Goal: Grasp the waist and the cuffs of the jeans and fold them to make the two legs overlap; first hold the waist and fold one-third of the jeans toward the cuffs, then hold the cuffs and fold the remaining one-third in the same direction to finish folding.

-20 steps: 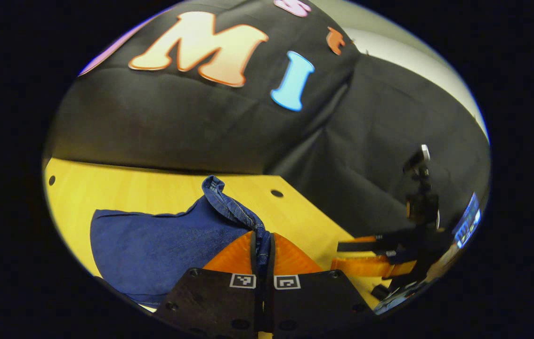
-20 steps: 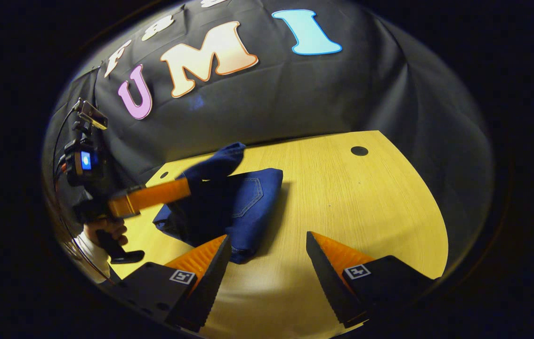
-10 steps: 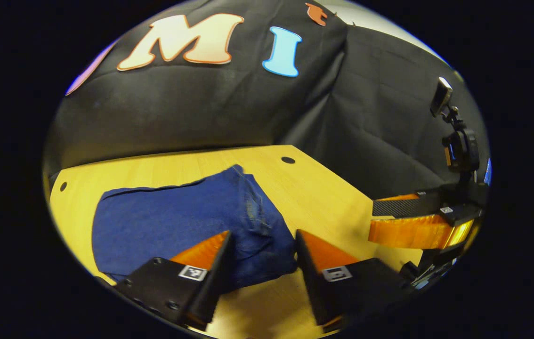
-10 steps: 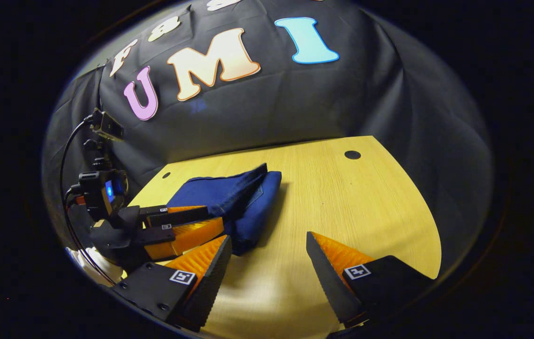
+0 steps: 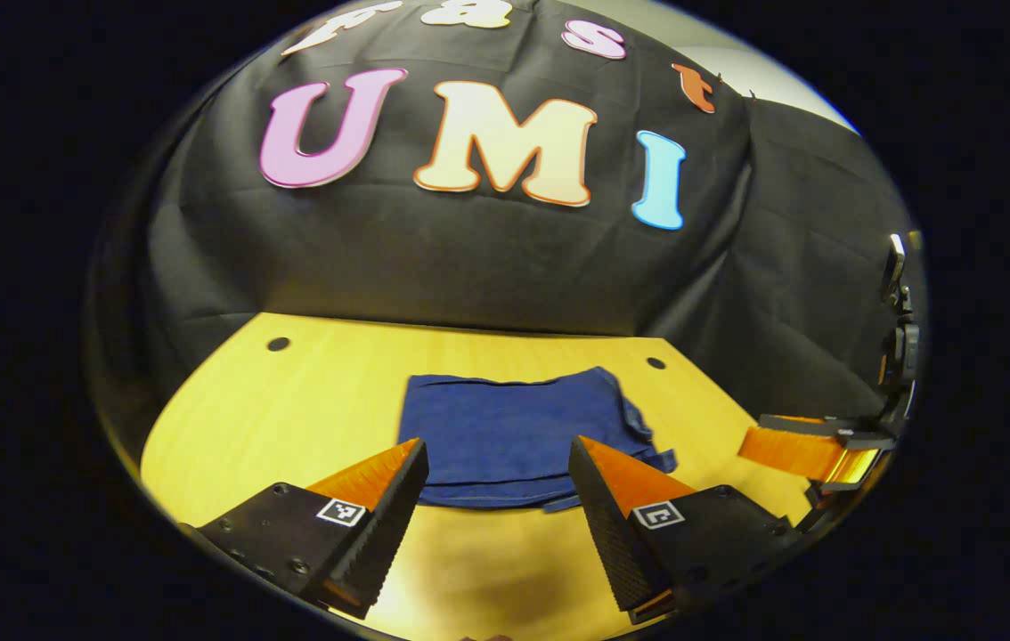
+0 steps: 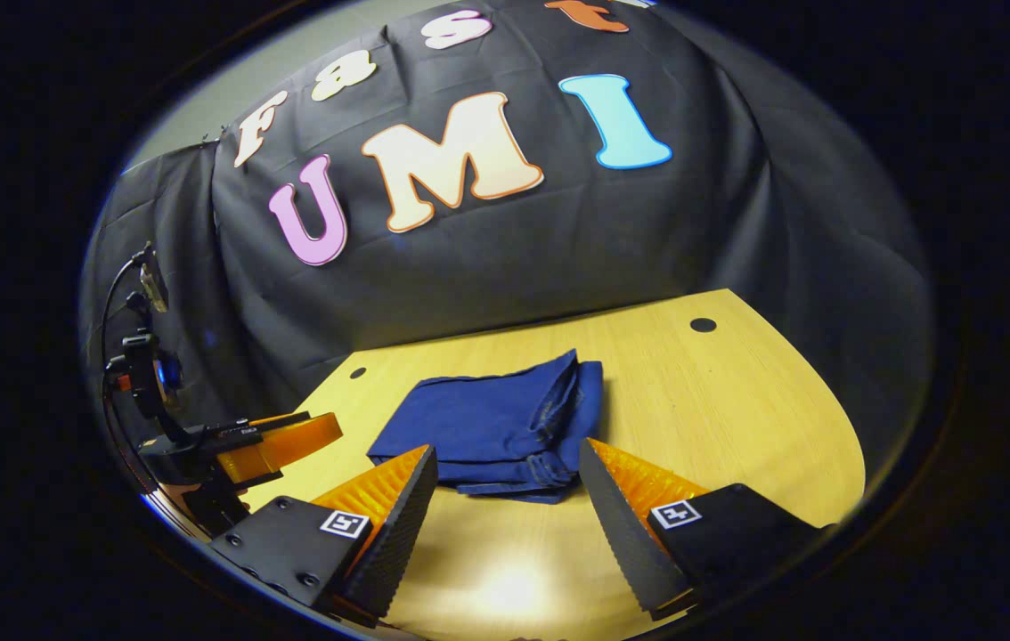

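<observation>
The dark blue jeans [image 5: 514, 432] lie folded into a compact flat rectangle in the middle of the wooden table [image 5: 291, 401]. My left gripper [image 5: 497, 442] is open, a little short of the bundle's near edge, with nothing between its fingers. In the right gripper view the jeans [image 6: 505, 418] show stacked layers along their right and near edges. My right gripper [image 6: 508, 447] also stands open just before the bundle, holding nothing. Each gripper shows side-on in the other's view: the right gripper [image 5: 754, 438] at the far right, the left gripper [image 6: 327, 423] at the far left.
The booth's black cloth wall rises behind the table. Small round holes [image 5: 278, 344] [image 5: 655, 363] mark the tabletop's far corners. Bare wood [image 6: 719, 401] lies to the right of the jeans and in front of both grippers.
My left gripper let go of the jeans' end, opened and drew back. The lifted fabric has dropped flat onto the folded bundle. My right gripper stayed open and also backed away.
</observation>
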`<control>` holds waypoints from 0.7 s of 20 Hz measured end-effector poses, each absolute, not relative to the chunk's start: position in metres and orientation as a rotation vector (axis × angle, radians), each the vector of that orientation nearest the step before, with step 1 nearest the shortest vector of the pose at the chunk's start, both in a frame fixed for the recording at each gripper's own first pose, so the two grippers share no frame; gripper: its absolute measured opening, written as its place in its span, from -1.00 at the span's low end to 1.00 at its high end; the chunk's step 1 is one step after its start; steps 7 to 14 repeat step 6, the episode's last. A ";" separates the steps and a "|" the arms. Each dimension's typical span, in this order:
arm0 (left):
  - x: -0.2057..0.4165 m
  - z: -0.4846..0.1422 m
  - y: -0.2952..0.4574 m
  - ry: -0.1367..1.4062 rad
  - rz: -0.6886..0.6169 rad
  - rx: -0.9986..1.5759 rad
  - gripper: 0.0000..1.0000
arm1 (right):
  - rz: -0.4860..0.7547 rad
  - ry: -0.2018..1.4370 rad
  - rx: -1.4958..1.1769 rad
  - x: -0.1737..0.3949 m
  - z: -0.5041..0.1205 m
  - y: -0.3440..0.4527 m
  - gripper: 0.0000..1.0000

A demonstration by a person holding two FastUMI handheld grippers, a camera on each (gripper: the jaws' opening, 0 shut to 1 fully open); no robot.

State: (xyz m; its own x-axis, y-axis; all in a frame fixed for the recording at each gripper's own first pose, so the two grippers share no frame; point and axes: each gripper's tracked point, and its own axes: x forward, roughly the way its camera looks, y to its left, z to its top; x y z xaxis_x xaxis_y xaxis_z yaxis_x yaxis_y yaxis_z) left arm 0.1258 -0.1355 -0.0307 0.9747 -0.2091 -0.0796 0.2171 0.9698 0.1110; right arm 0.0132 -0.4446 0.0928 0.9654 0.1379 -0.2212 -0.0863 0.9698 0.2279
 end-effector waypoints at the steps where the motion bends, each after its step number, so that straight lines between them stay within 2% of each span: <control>1: 0.121 -0.031 -0.125 0.073 -0.207 0.121 0.84 | 0.114 0.224 0.219 0.011 0.097 -0.437 0.97; 3: 0.117 -0.033 -0.112 0.082 -0.207 0.115 0.85 | 0.106 0.199 0.223 0.009 0.106 -0.428 0.97; 4: 0.118 -0.031 -0.108 0.082 -0.213 0.107 0.85 | 0.099 0.192 0.221 0.008 0.109 -0.426 0.89; 5: 0.116 -0.031 -0.105 0.082 -0.222 0.102 0.85 | 0.088 0.189 0.215 0.007 0.110 -0.425 0.97; 14: 0.117 -0.033 -0.104 0.086 -0.232 0.101 0.85 | 0.078 0.186 0.208 0.006 0.111 -0.424 0.97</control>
